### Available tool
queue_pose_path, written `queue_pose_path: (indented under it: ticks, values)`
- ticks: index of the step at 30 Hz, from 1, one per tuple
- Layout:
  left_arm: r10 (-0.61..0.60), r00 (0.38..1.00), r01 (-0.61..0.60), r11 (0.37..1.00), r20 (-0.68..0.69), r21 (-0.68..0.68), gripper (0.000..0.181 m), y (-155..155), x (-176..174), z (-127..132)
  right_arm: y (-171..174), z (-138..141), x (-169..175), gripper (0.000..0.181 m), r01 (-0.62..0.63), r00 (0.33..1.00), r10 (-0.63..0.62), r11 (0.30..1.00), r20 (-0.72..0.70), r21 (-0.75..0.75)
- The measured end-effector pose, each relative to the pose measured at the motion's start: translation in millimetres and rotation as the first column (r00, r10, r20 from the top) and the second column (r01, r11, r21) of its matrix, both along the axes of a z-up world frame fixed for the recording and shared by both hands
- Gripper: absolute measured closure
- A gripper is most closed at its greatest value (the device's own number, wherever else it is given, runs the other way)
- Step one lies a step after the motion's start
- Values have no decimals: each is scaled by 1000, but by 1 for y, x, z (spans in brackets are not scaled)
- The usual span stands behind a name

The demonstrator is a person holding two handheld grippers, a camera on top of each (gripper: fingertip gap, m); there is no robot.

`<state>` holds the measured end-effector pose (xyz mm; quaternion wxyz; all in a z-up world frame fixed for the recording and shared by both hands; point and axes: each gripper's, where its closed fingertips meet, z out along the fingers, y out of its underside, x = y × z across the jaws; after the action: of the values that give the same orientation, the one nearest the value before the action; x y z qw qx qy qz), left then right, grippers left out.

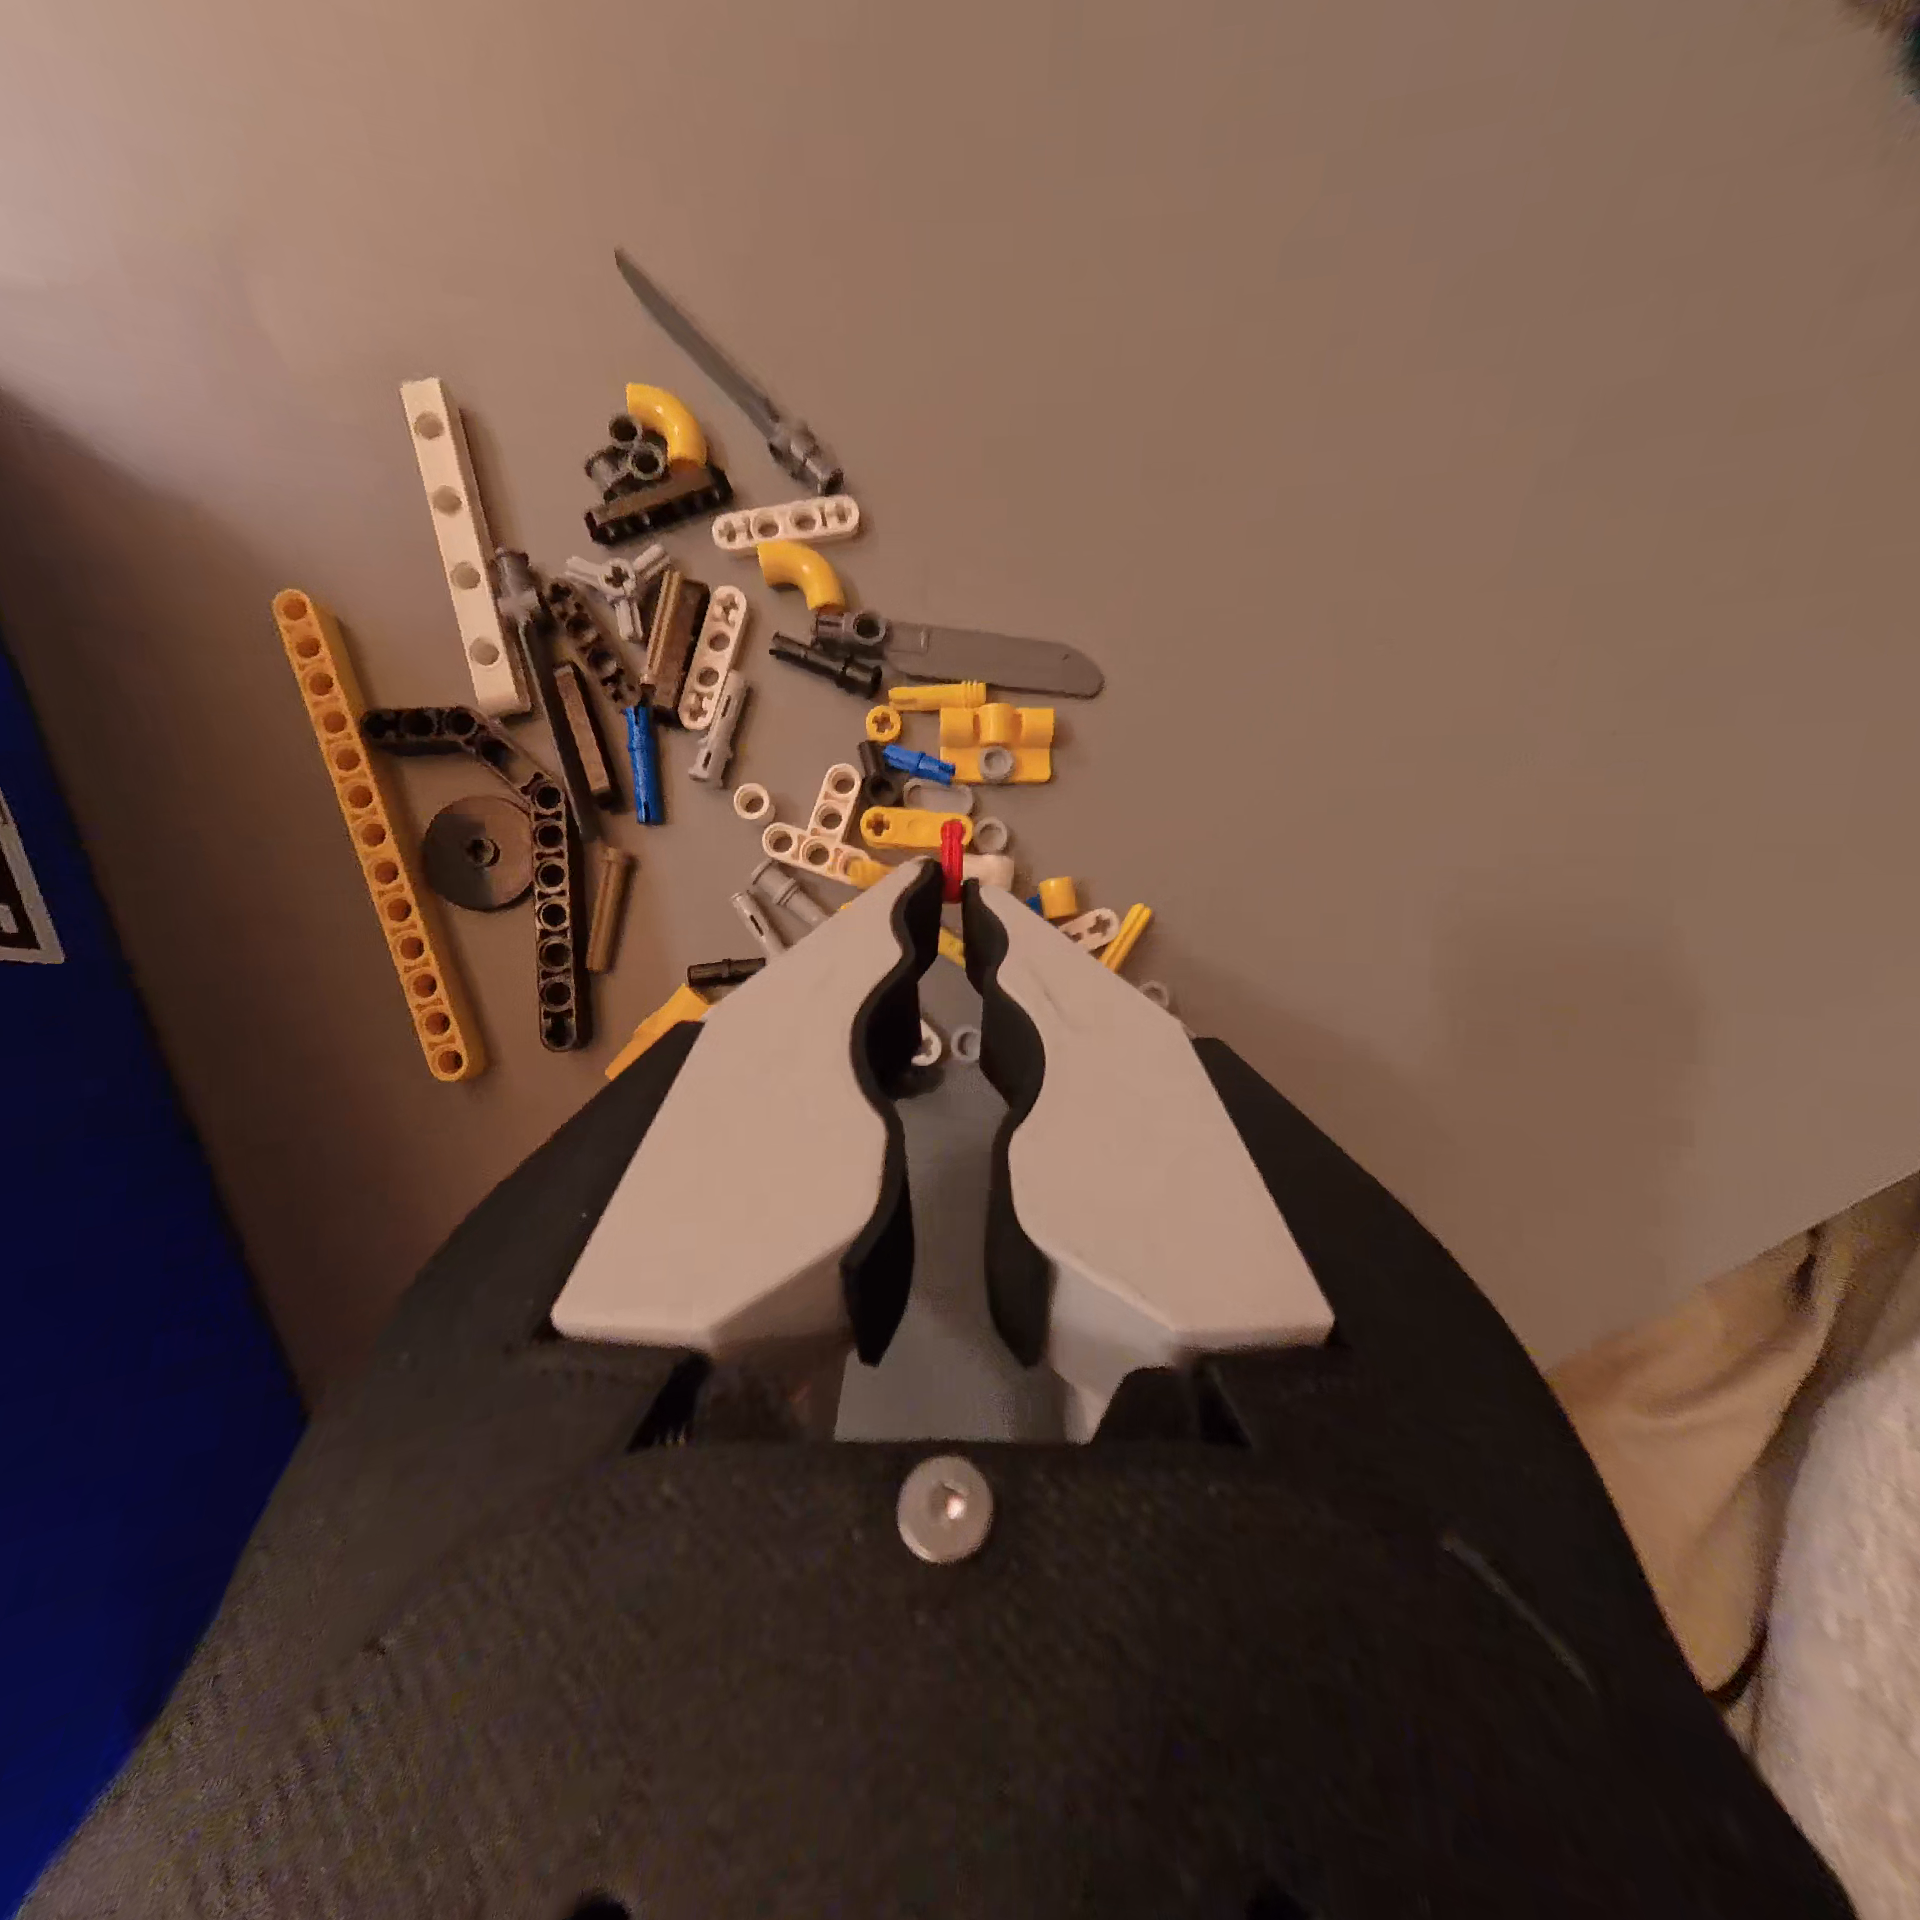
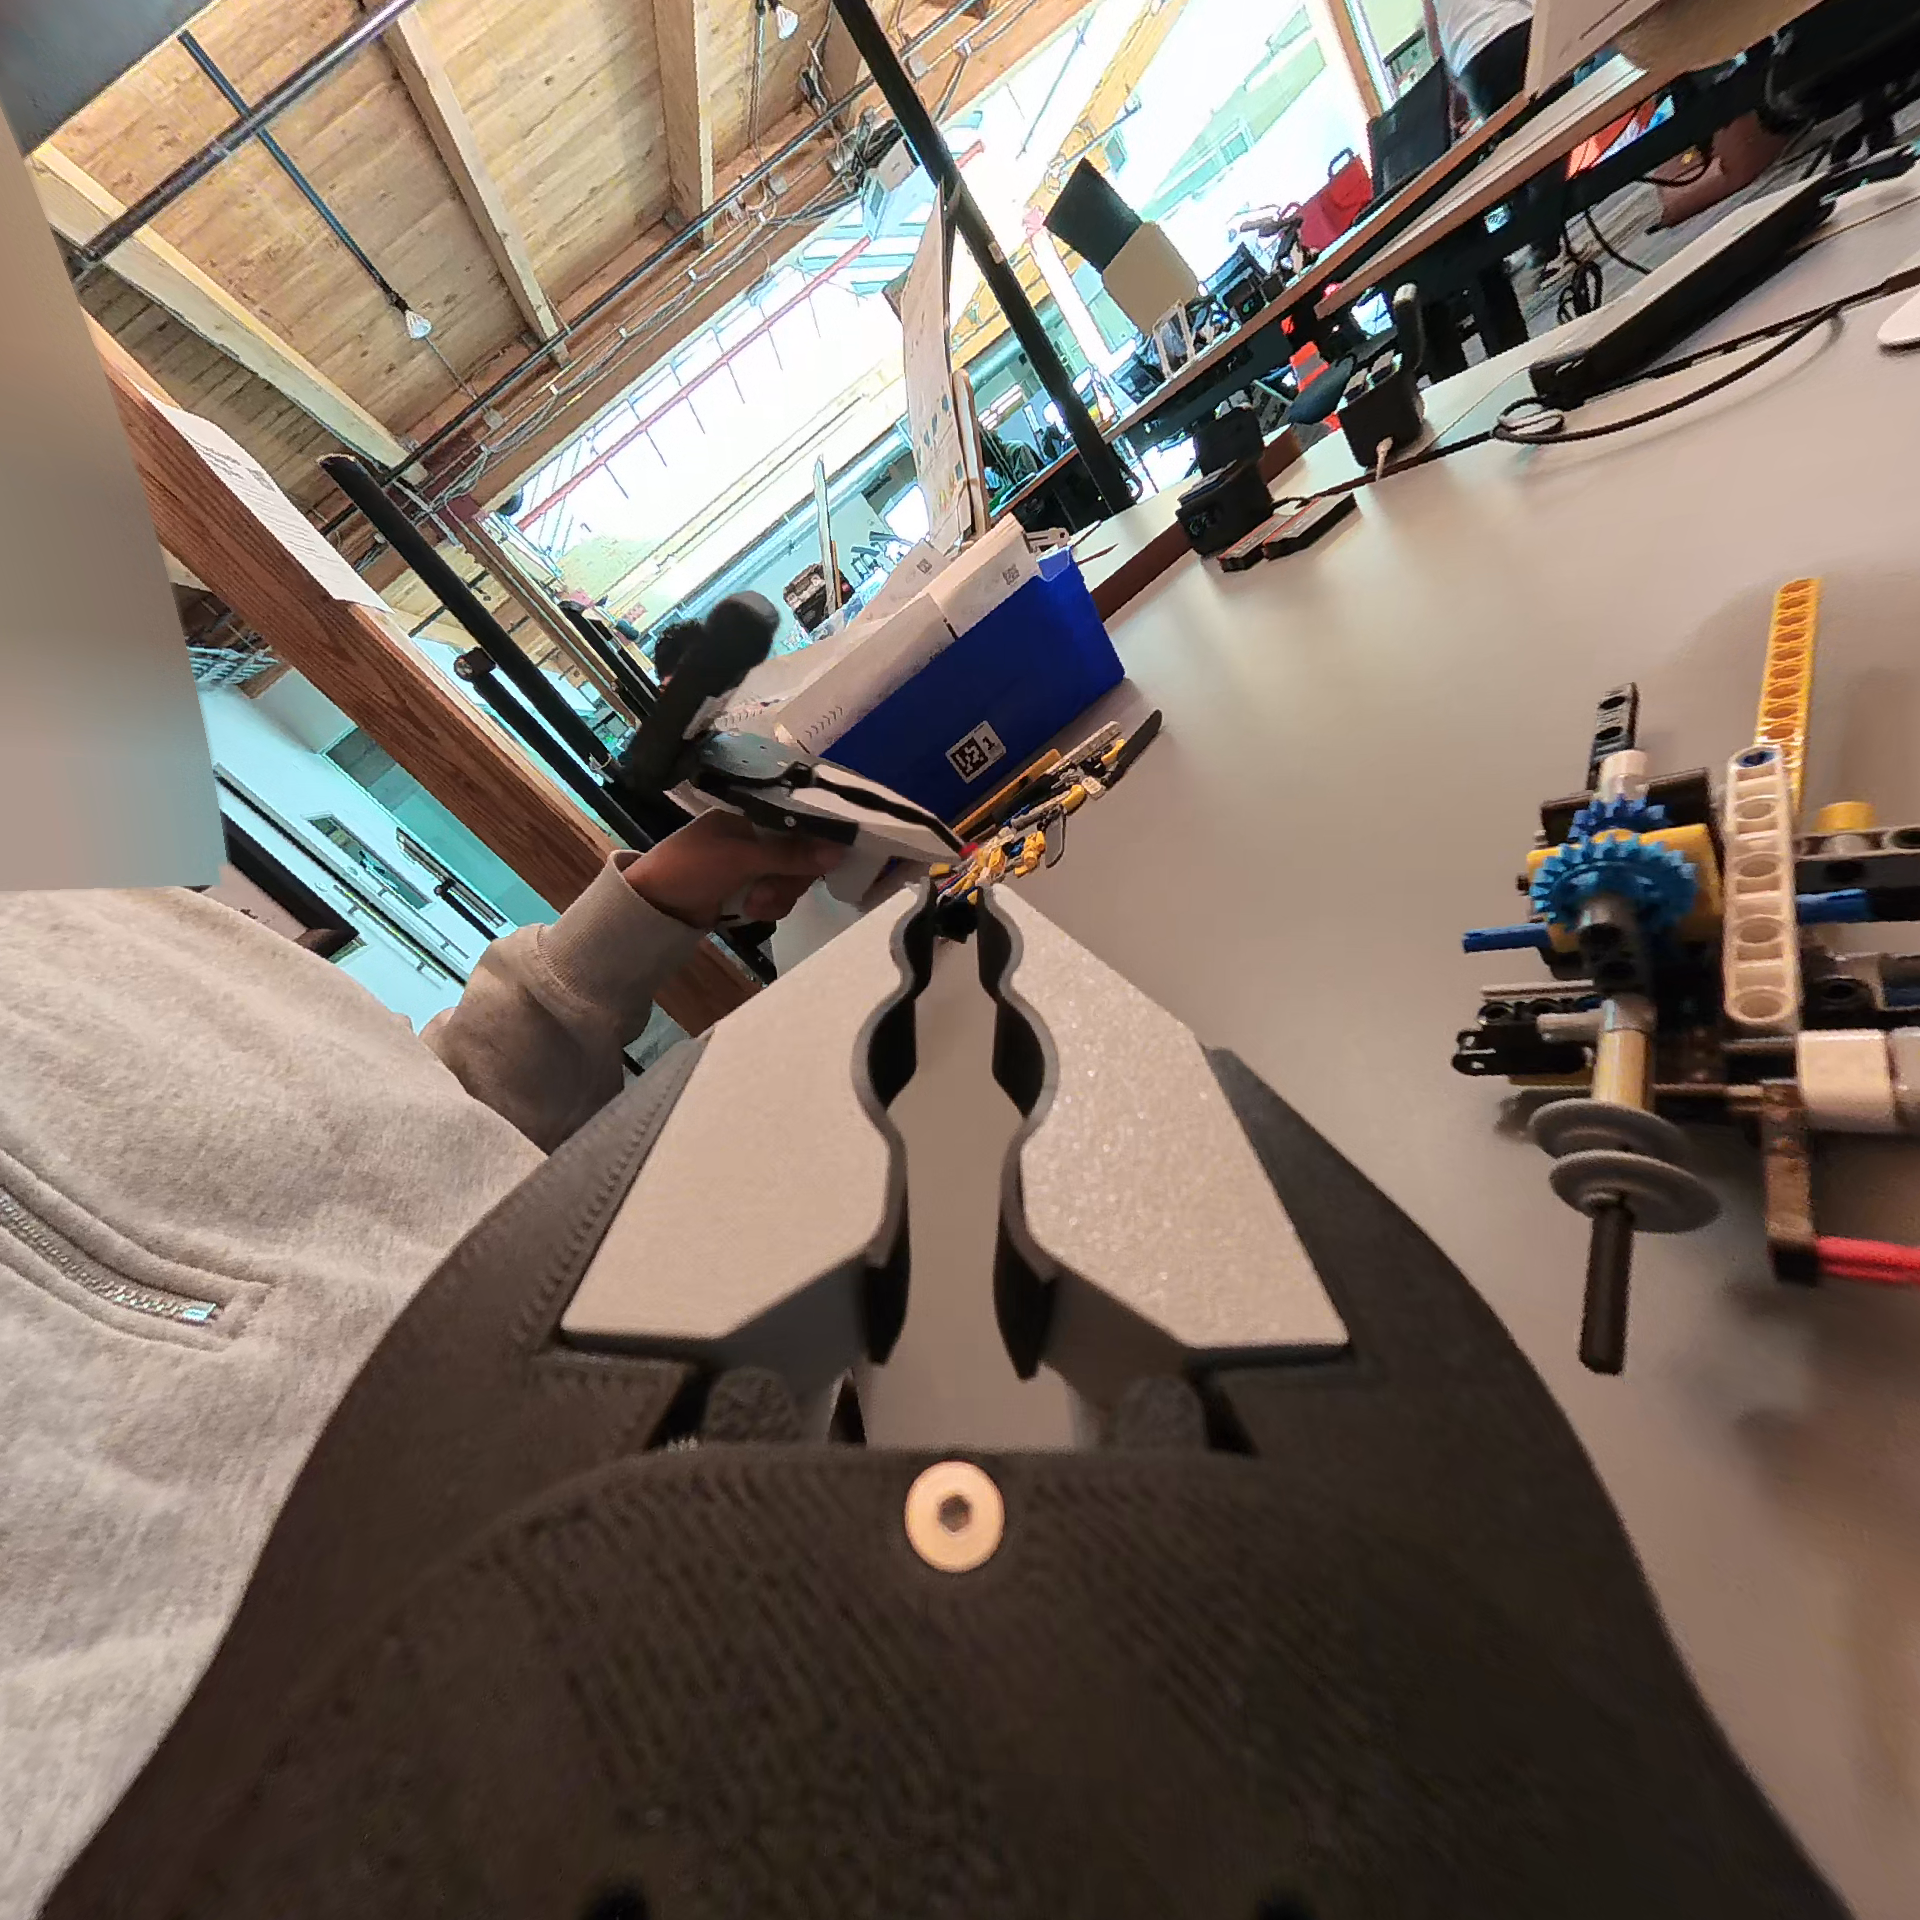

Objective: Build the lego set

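Observation:
My left gripper (image 1: 951,888) is shut on a small red pin (image 1: 951,847) and holds it just above a pile of loose Lego Technic pieces (image 1: 727,675) on the grey table (image 1: 1351,520). The pile includes a long yellow beam (image 1: 374,831), a white beam (image 1: 462,540) and a black bent beam (image 1: 540,852). My right gripper (image 2: 951,914) is nearly closed, with a small black piece (image 2: 951,927) between its tips. A partly built model (image 2: 1704,935) with blue gears and a grey disc stands to its right. The left gripper also shows in the right wrist view (image 2: 831,821), held by a hand.
A blue bin (image 2: 977,686) stands beside the pile, and it also shows in the left wrist view (image 1: 104,1247). The table's edge (image 1: 1558,1340) runs at the lower right. A grey sleeve (image 2: 260,1143) fills the left. Cables and black boxes (image 2: 1226,509) lie farther back.

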<state>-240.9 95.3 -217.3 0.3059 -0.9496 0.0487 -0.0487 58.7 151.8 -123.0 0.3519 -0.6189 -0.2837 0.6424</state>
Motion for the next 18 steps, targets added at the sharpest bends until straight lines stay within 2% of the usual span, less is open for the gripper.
queue_pose_path:
  ticks: [5,8,10,13,18]
  values:
    - [40,999,-40,994,10,101,179,11,-5,18,0,-2,0,175,-3,1000,3,1000,5,-1]
    - [16,999,-24,985,50,169,180,20,11,29,0,-4,-1,175,-3,1000,3,1000,13,-4]
    - [-49,996,30,974,80,227,180,27,35,36,1,-6,-1,175,-3,1000,3,1000,21,-11]
    - [-196,973,146,930,120,337,180,39,89,45,0,-9,-4,175,-8,999,9,1000,36,-13]
    - [-382,904,282,870,192,405,181,42,179,41,-6,-14,-11,176,-32,996,30,999,83,24]
